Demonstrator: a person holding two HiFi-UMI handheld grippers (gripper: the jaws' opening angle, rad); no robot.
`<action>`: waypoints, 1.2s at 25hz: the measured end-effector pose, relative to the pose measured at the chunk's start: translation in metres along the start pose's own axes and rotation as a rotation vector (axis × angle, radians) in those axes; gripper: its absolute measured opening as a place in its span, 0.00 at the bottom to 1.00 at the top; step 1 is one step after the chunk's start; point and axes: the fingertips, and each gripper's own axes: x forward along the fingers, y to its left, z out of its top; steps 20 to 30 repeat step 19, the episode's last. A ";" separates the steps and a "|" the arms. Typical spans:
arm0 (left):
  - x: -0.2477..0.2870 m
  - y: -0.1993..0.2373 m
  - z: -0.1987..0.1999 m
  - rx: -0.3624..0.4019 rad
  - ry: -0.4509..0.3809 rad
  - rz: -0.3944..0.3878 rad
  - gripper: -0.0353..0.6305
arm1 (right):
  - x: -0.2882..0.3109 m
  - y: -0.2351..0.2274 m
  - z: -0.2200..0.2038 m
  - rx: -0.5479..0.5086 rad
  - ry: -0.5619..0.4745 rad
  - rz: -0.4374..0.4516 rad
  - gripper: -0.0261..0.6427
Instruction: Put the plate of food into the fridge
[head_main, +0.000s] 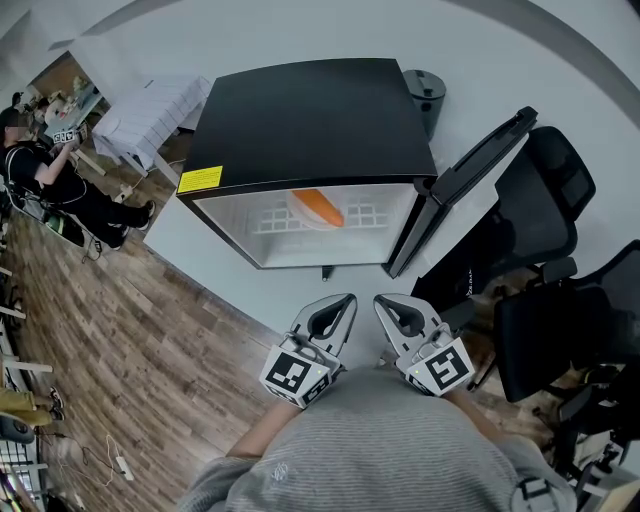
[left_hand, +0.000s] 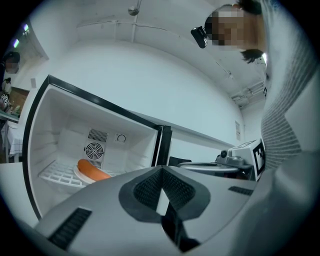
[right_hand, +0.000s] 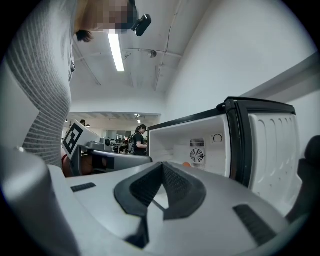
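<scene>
A small black fridge (head_main: 310, 115) stands open on the white floor, its door (head_main: 462, 185) swung out to the right. Inside, on the white wire shelf, lies a white plate (head_main: 308, 218) with an orange sausage-like piece of food (head_main: 318, 206); the same food (left_hand: 91, 171) shows in the left gripper view. Both grippers are held close to my body, well short of the fridge. My left gripper (head_main: 346, 301) is shut with nothing in it. Beside it my right gripper (head_main: 381, 303) is also shut and empty. The jaws of each meet tip to tip in their own views.
Black office chairs (head_main: 560, 290) crowd the right side behind the open door. A person (head_main: 50, 185) sits at the far left near a white table (head_main: 150, 110). A dark round bin (head_main: 424, 90) stands behind the fridge. Wooden flooring lies to the left.
</scene>
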 end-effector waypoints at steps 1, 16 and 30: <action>0.000 0.000 0.000 -0.002 0.000 0.001 0.07 | 0.000 0.000 0.000 -0.001 0.000 -0.001 0.06; -0.001 -0.004 -0.002 -0.010 0.006 -0.016 0.07 | -0.006 0.001 -0.002 0.001 0.007 -0.021 0.06; -0.001 -0.005 -0.002 -0.015 0.011 -0.018 0.07 | -0.007 0.002 -0.001 0.003 0.010 -0.024 0.06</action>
